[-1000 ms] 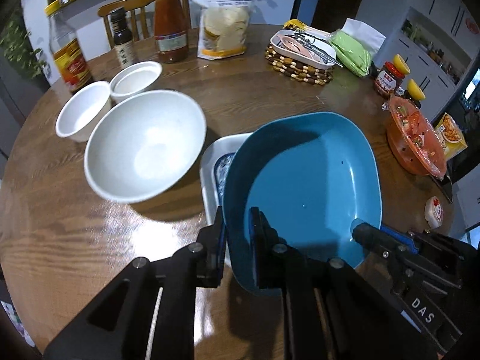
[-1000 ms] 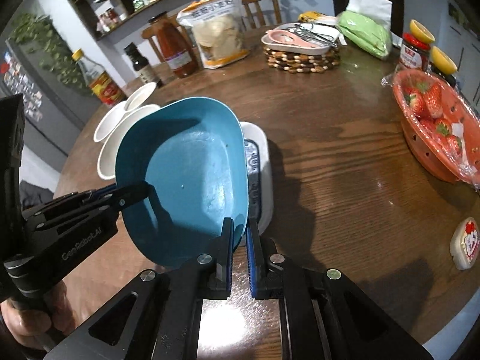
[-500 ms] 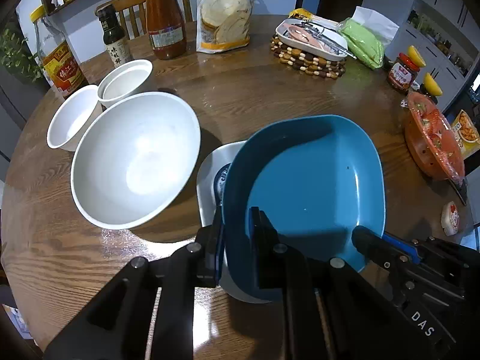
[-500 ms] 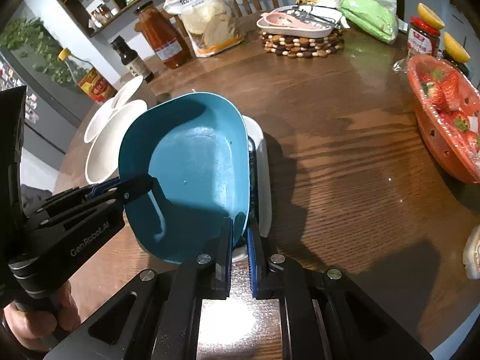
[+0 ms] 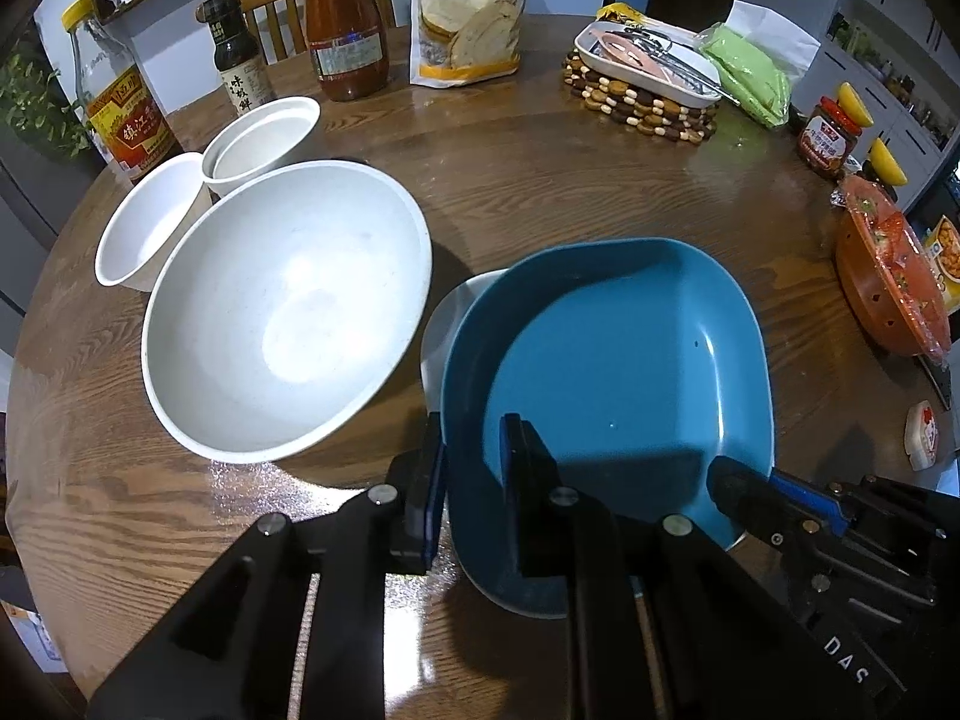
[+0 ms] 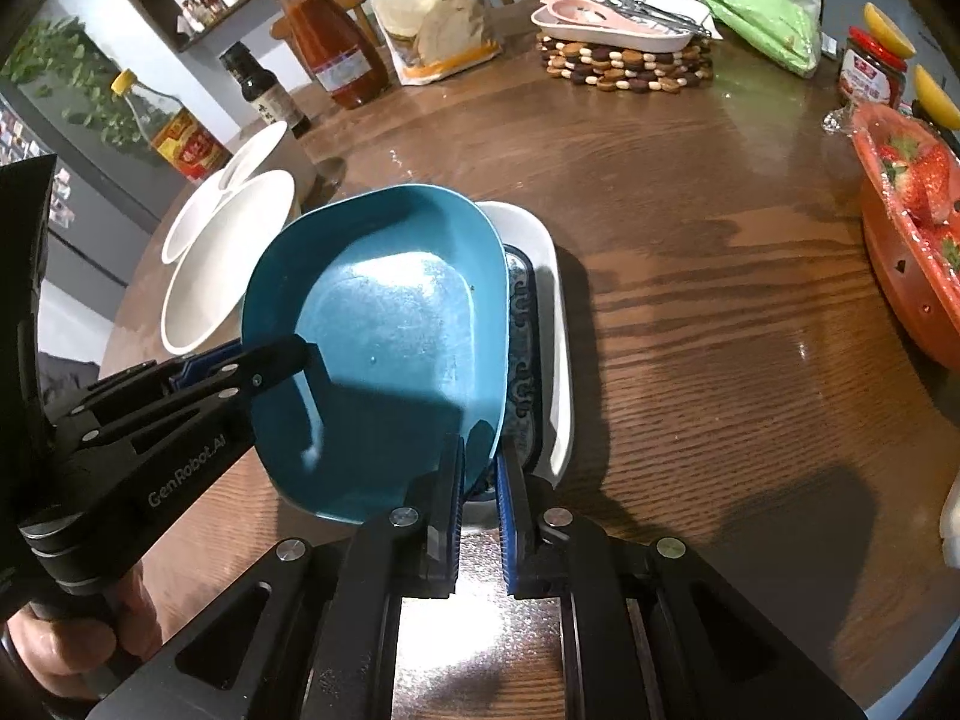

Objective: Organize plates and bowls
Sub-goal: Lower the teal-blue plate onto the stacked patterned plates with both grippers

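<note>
A blue square plate [image 5: 624, 372] [image 6: 390, 330] sits low over a white rectangular plate with a blue pattern [image 5: 456, 312] [image 6: 546, 324]. My left gripper [image 5: 471, 450] is shut on the blue plate's near left rim. My right gripper [image 6: 480, 468] is shut on its near right rim. A large white bowl [image 5: 288, 312] [image 6: 216, 264] stands just left of the plates. Two small white bowls [image 5: 150, 222] [image 5: 264, 141] stand behind it.
Bottles [image 5: 342, 18], a flour bag [image 5: 468, 6], a tray on a beaded trivet [image 5: 642, 84] and a green pouch [image 5: 750, 72] line the round wooden table's [image 5: 540, 180] far side. A red basket of strawberries [image 6: 906, 222] stands right.
Both grippers have lowered the blue plate toward the white patterned plate, which it now covers more. The bowls have not moved.
</note>
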### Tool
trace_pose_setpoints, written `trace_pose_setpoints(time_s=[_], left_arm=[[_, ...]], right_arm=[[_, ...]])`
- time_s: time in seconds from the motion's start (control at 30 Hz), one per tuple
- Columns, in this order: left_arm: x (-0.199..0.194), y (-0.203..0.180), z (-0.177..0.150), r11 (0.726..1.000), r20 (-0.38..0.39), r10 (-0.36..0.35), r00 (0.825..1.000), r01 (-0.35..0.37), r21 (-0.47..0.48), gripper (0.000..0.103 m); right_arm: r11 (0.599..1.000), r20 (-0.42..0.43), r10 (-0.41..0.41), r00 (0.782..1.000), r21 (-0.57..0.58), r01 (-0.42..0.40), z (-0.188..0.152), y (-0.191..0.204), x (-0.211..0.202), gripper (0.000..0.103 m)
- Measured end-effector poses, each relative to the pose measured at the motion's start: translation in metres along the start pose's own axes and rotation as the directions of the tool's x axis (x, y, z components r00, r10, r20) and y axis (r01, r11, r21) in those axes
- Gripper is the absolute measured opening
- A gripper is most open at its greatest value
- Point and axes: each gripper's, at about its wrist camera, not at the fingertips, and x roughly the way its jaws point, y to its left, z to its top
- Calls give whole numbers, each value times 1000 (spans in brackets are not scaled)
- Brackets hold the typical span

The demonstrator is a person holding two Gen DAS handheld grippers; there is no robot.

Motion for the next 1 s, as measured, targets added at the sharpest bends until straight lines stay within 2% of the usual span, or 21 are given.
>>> trace_pose_setpoints(time_s=[1.0], left_arm=[[4, -5, -2, 997, 34, 55, 998, -57, 54, 18]], right_arm=[[1000, -19, -23, 1000, -2, 23, 1, 2, 10, 13]])
